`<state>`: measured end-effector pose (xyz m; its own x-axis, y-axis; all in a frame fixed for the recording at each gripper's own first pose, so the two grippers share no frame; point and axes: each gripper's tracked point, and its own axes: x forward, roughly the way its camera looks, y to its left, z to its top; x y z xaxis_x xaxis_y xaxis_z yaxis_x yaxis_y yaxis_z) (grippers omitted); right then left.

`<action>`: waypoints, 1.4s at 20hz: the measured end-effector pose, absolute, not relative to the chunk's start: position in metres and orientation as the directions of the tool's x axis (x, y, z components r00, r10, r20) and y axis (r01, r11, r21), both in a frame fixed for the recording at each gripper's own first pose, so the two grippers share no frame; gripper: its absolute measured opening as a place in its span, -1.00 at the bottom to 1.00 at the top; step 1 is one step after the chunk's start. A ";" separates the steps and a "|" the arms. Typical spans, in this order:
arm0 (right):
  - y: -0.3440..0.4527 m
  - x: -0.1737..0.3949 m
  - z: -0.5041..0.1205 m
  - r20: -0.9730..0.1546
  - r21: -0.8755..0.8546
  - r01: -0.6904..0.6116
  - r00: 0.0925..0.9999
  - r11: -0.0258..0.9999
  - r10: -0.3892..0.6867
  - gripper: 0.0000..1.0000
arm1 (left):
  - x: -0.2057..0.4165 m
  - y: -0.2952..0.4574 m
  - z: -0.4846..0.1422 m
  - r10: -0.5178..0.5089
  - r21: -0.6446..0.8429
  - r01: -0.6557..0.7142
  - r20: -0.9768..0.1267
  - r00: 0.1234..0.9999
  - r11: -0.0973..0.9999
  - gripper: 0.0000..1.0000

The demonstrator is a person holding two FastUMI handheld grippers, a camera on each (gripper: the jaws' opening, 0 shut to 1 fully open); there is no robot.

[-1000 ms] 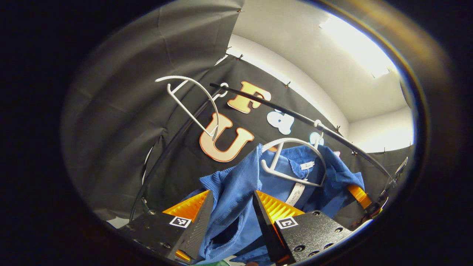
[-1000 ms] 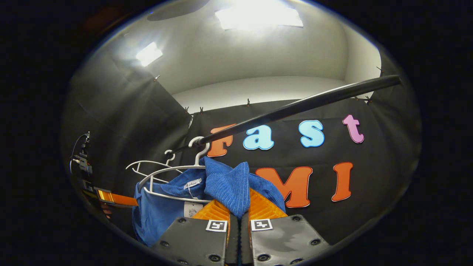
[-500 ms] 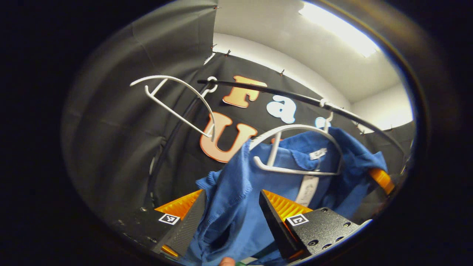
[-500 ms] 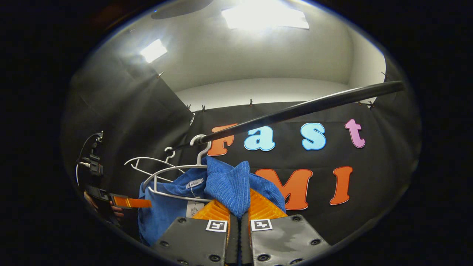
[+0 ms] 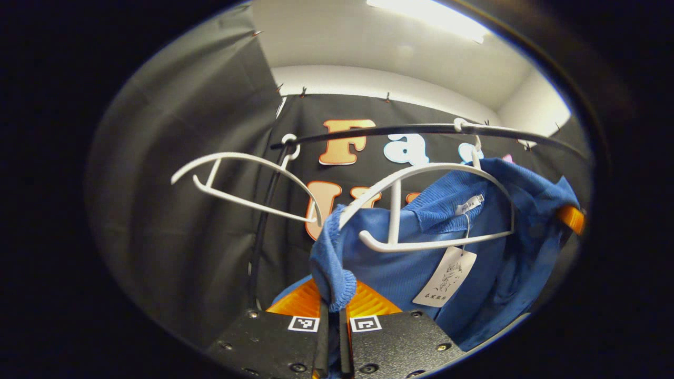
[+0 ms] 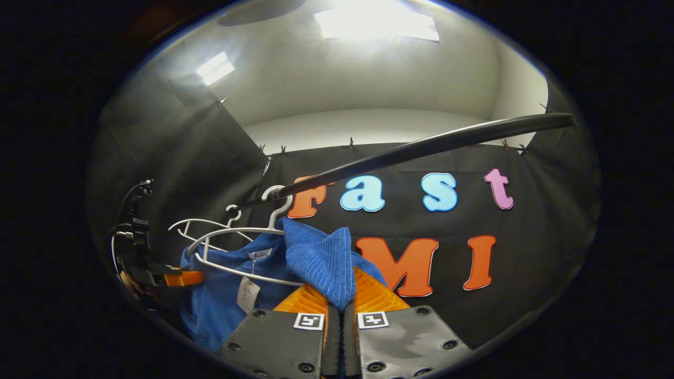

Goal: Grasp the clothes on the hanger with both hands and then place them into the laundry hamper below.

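A blue knit garment [image 5: 474,247] with a paper tag [image 5: 445,276] hangs on a white hanger [image 5: 421,173] hooked over a black rail [image 5: 400,129]. My left gripper [image 5: 335,296] is shut on a rolled edge of the garment's near side, below the hanger's bare arm. In the right gripper view, my right gripper [image 6: 341,301] is shut on a ribbed fold of the blue garment [image 6: 316,258], just right of the white hanger [image 6: 231,231]. The left gripper [image 6: 179,278] shows far off at the garment's other side. The right gripper [image 5: 572,218] peeks from behind the cloth at the far right.
An empty white hanger [image 5: 237,160] hangs on the rail to the left of the loaded one, and also shows as the empty hanger [image 6: 202,223] behind it. The black rail [image 6: 421,150] runs up to the right. Black cloth walls close the booth behind.
My left gripper, open around the garment before, has shut on its edge and swung to face the hanger more squarely. The right gripper has stayed shut on the cloth, barely moving.
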<state>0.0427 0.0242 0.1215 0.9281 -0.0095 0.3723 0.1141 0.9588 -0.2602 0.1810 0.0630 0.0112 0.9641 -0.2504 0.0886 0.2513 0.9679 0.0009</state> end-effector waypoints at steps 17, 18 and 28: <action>0.005 0.070 0.122 0.387 -0.199 0.162 0.919 0.967 -0.074 -0.81 | 0.256 0.124 0.065 -0.253 -0.363 0.318 0.215 0.943 0.876 -0.84; 0.000 0.068 0.124 0.394 -0.193 0.184 0.914 0.964 -0.096 -0.81 | 0.255 0.118 0.048 -0.257 -0.358 0.312 0.192 0.947 0.880 -0.84; -0.075 0.078 0.134 0.417 -0.180 0.389 0.862 0.903 -0.288 -0.81 | 0.240 0.033 -0.090 -0.311 -0.403 0.270 -0.039 0.950 0.875 -0.83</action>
